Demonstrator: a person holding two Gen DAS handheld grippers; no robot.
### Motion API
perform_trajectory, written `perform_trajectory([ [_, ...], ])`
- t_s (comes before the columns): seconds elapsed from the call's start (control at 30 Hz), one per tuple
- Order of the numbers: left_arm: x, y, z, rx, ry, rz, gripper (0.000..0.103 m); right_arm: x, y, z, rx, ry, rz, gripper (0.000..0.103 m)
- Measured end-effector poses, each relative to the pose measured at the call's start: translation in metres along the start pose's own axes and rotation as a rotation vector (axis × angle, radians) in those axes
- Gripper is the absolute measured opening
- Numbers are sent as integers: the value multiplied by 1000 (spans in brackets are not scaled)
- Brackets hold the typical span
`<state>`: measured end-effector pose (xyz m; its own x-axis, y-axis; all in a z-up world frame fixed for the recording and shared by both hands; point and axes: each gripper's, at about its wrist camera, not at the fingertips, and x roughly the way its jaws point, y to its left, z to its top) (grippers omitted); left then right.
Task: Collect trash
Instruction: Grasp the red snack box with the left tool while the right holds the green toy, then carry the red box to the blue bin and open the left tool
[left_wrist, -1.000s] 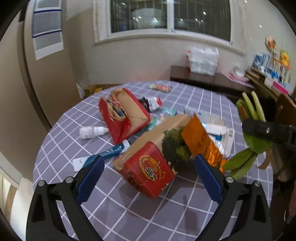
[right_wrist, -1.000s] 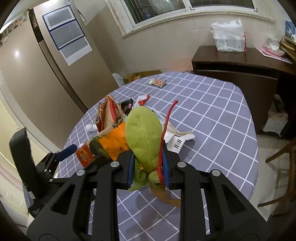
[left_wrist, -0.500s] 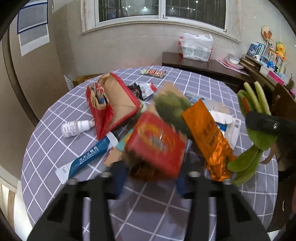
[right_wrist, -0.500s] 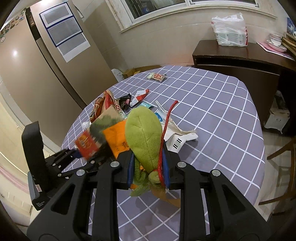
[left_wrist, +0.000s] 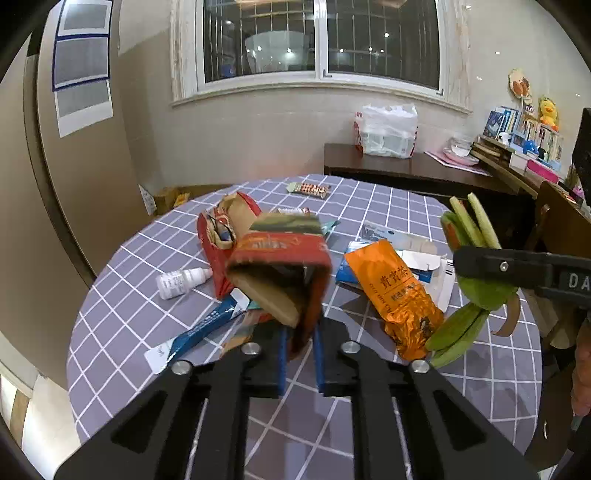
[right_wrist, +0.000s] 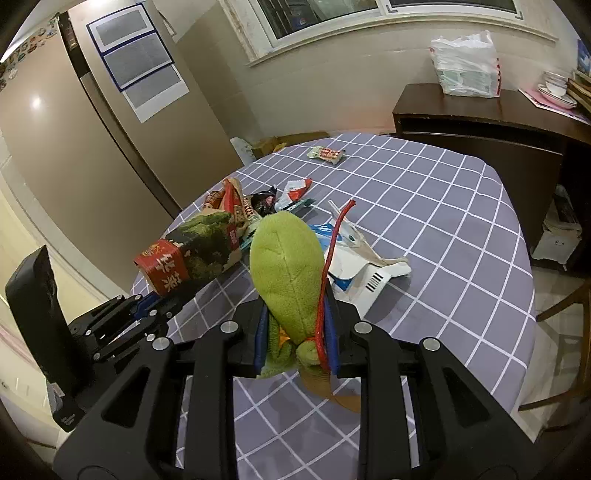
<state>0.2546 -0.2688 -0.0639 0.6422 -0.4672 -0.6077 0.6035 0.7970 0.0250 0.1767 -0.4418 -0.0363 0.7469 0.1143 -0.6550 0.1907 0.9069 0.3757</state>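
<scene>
Pick-up step: left gripper (left_wrist: 299, 347), jaws just closing, pinches the red box (left_wrist: 280, 273) w/ its near end off the surface (left_wrist: 480, 387). Right gripper (right_wrist: 295, 343) clamps green plush (right_wrist: 288, 273). Next: carry box to a bin; none visible.

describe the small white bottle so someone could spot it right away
On the round table with the purple checked cloth, look left of the trash pile. The small white bottle lies on its side beside the red paper bag, the only bottle among flat wrappers and cartons.

Two red cartons (left_wrist: 280, 266) (left_wrist: 216, 240); one orange pouch (left_wrist: 397, 295); one white bottle (left_wrist: 181, 282); one green plush (right_wrist: 286, 273)
</scene>
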Motion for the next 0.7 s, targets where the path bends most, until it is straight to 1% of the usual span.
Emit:
perform_trajectory([
  [0.07,-7,1,1,-4,-32,22,4,-3,3,0,-7,-5,4,25],
  [0.17,-16,2,0,-8,-52,10,4,-6,9,-1,-18,-11,8,25],
  [0.27,-24,5,-1,-17,-68,23,4,-9,15,-3,-27,-15,14,25],
  [0.37,-34,12,-5,-47,-68,-9,4,-10,22,-5,-37,-17,21,25],
  [0.43,-41,15,-9,-60,-74,-14,4,-11,27,-6,-45,-17,25,25],
  [0.6,-63,25,-25,-82,-101,29,4,-12,38,-8,-68,-13,44,25],
  [0.7,-76,36,-35,-106,-107,75,4,-8,50,-11,-89,1,65,25],
])
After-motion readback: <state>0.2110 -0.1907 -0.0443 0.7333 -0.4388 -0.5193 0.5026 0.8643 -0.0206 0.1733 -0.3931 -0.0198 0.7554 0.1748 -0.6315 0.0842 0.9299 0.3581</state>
